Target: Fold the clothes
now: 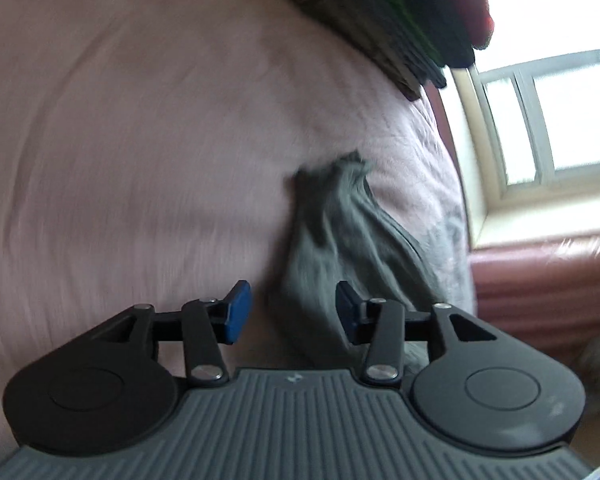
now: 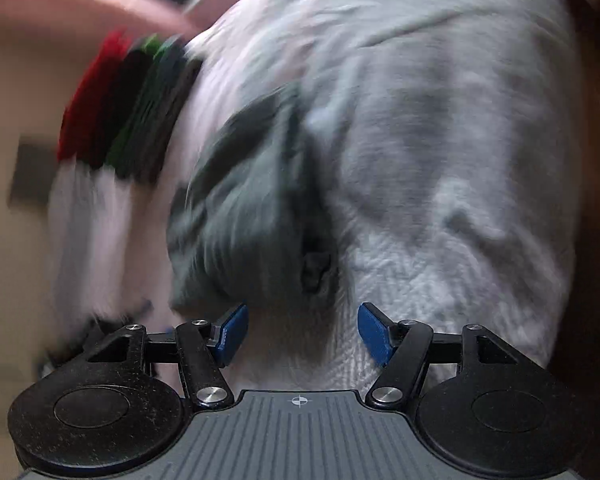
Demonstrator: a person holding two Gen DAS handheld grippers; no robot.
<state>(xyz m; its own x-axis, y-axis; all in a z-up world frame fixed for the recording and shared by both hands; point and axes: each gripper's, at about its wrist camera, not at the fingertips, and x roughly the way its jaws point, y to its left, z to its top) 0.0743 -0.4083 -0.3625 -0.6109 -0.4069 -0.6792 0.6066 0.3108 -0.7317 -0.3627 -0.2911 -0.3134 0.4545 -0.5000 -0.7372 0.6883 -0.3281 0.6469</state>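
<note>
A crumpled dark grey garment (image 1: 336,240) lies on the pale pink bed cover (image 1: 140,140). My left gripper (image 1: 294,312) is open just short of the garment's near end, nothing between its blue pads. In the right wrist view the same dark grey garment (image 2: 244,208) lies bunched beside a light grey knitted garment (image 2: 440,168) spread over the bed. My right gripper (image 2: 302,332) is open above the near edge of the knit, its pads holding nothing. Both views are motion-blurred.
A stack of folded clothes (image 1: 384,20) in dark, green and red sits at the far side of the bed, seen again as the folded stack (image 2: 128,112) at left. A window (image 1: 548,112) and a reddish ledge (image 1: 548,276) stand to the right of the bed.
</note>
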